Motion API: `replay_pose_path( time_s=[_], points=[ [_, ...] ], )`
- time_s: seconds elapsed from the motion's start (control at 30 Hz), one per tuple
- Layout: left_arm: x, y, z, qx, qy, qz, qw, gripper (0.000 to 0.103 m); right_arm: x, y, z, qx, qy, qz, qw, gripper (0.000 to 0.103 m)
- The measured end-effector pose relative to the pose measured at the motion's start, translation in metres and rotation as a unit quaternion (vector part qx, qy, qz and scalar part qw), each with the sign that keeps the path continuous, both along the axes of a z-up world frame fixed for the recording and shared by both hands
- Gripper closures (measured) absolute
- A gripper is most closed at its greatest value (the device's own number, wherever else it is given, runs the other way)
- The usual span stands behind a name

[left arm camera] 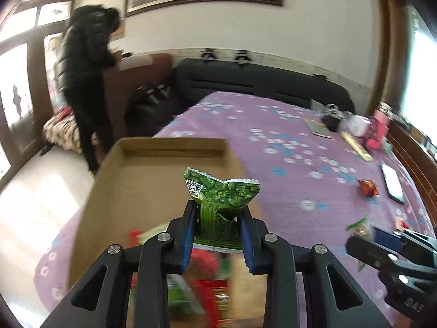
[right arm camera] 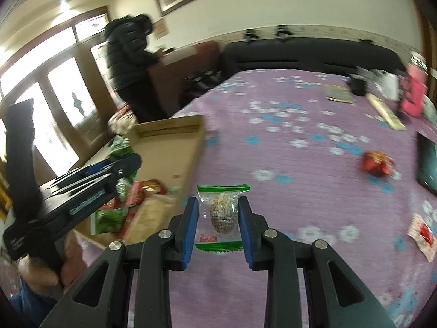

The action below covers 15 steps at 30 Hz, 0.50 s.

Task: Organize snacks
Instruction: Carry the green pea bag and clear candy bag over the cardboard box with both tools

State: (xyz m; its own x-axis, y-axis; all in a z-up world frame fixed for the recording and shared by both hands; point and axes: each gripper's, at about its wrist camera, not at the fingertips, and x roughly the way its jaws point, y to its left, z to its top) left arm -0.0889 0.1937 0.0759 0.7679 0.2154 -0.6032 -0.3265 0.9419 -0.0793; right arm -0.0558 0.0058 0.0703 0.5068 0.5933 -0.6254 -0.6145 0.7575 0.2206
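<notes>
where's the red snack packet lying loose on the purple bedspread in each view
Left wrist view: red snack packet lies far right, mid-height, beside the dark tablet.
Right wrist view: same packet lies right of centre, mid-height, left of that tablet.
Shared landmark: the cardboard box.

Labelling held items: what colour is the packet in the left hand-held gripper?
Green packet with white zigzag edges, clearest in the left wrist view.
</notes>
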Motion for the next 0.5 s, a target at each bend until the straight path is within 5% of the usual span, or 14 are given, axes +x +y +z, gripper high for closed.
replay_pose_path(
  time_s=[0.5],
  points=[
    [-0.014, 0.054, -0.034, -0.025, 0.021, 0.052, 0.9981, 0.072, -0.022, 0.104, -0.026, -0.057, 0.011, 0.093, 0.994, 0.074]
  ],
)
